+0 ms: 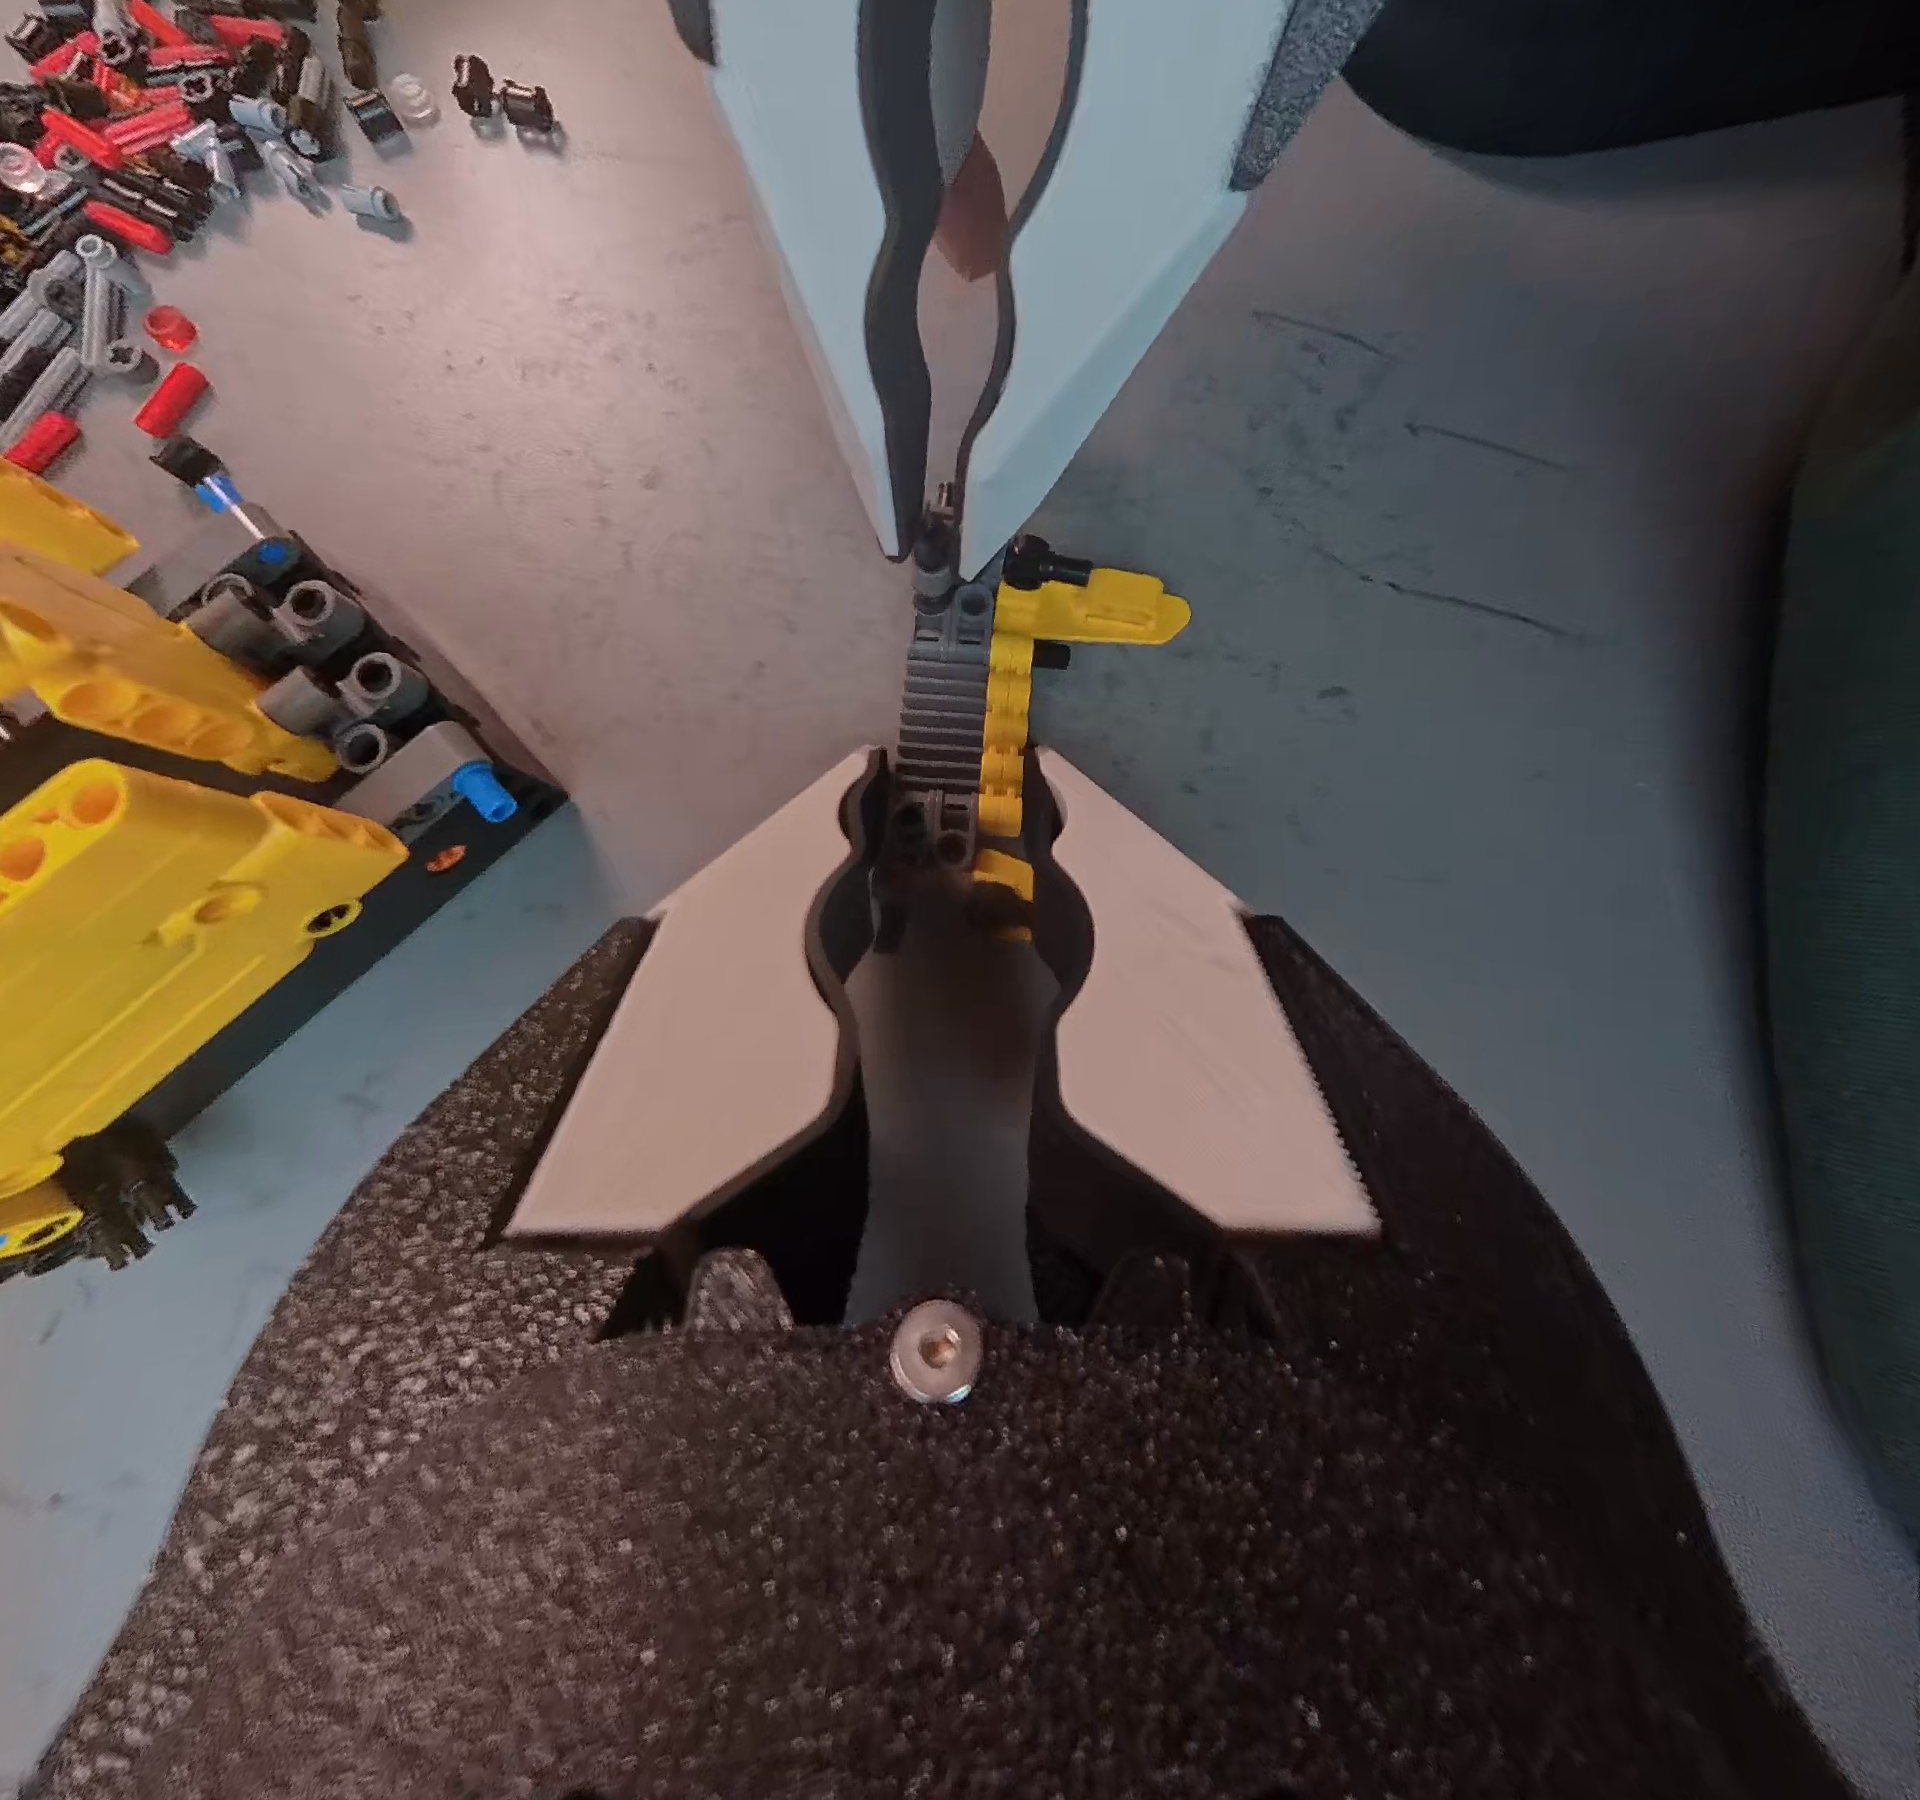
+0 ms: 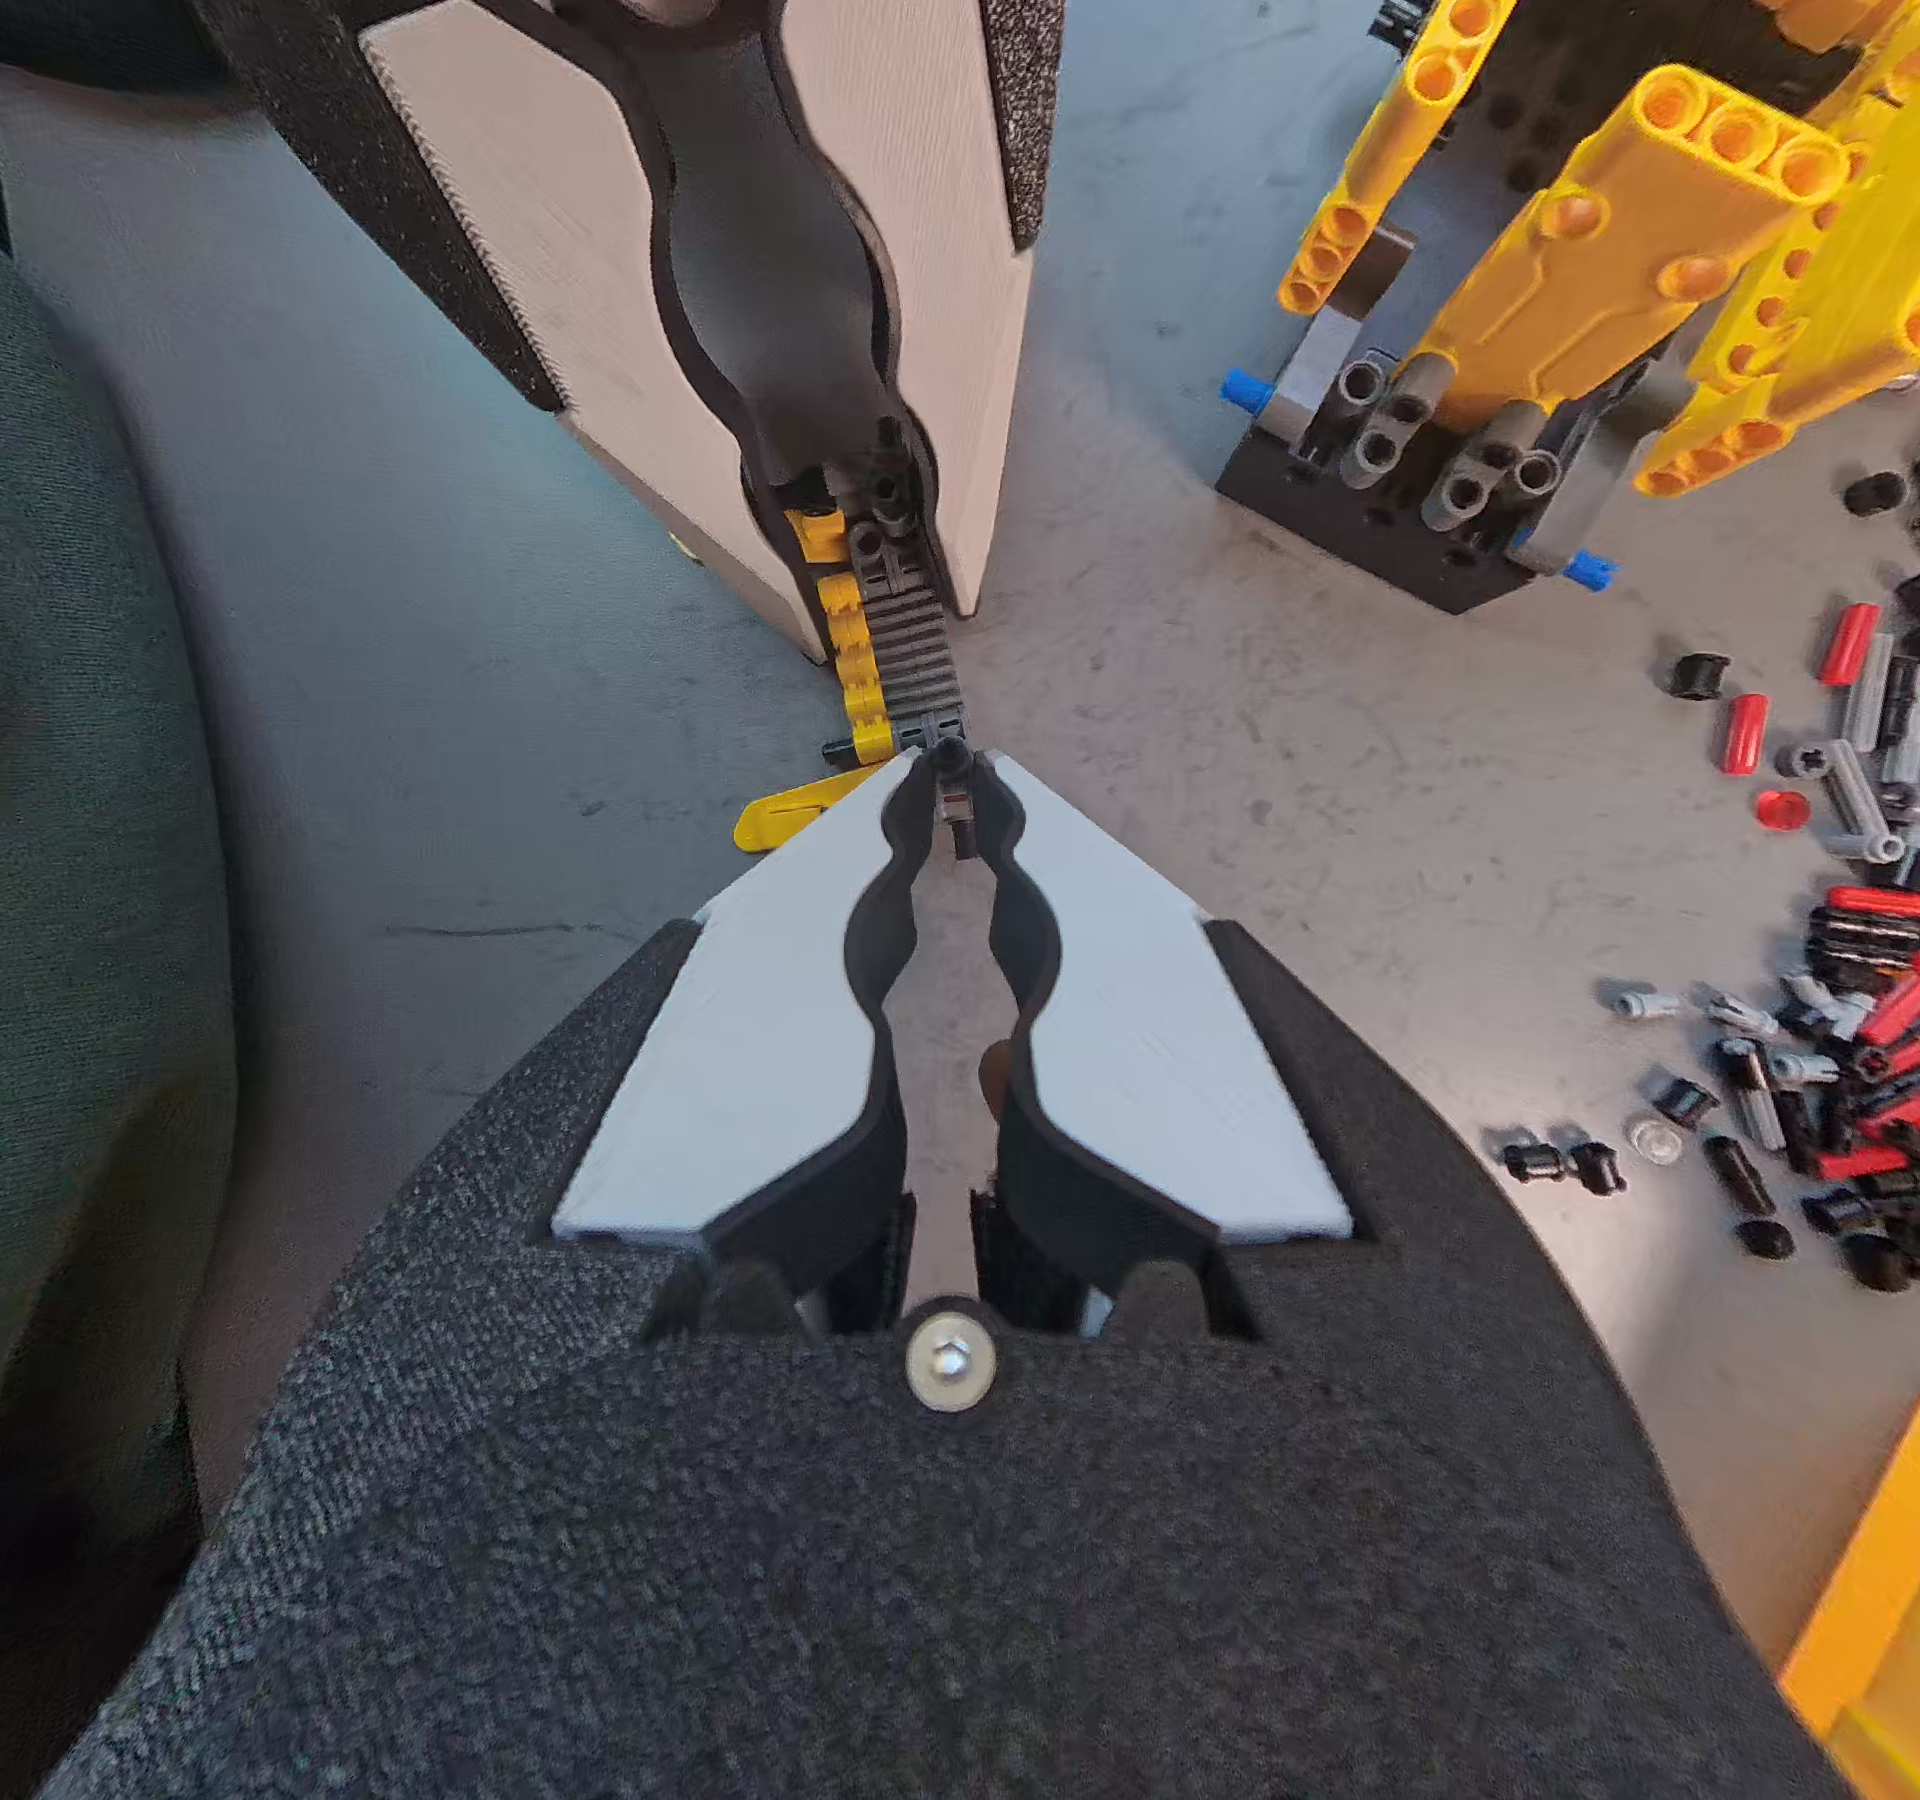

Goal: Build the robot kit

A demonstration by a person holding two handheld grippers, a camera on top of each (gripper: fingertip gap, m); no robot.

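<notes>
My left gripper (image 1: 958, 786) is shut on a small assembly: a grey toothed rack (image 1: 943, 701) joined to a yellow beam (image 1: 1013, 711) with a yellow angled piece (image 1: 1101, 602) at its far end. My right gripper (image 2: 954, 763) is shut on a small dark pin (image 2: 954, 800), and the pin's tip touches the rack's far end. In the right wrist view the left gripper (image 2: 883, 545) comes in from above, holding the rack (image 2: 920, 654) and yellow beam (image 2: 854, 659). In the left wrist view the right gripper (image 1: 938, 561) comes in from above with the pin (image 1: 935, 529).
A large yellow and black model (image 1: 156, 867) stands on the grey table, at the upper right in the right wrist view (image 2: 1610, 244). A pile of loose red, black and grey pins (image 1: 135, 109) lies beyond it, also in the right wrist view (image 2: 1860, 1023). Dark green fabric (image 2: 94, 815) borders the table. Less than 4 cm separates the two grippers' tips.
</notes>
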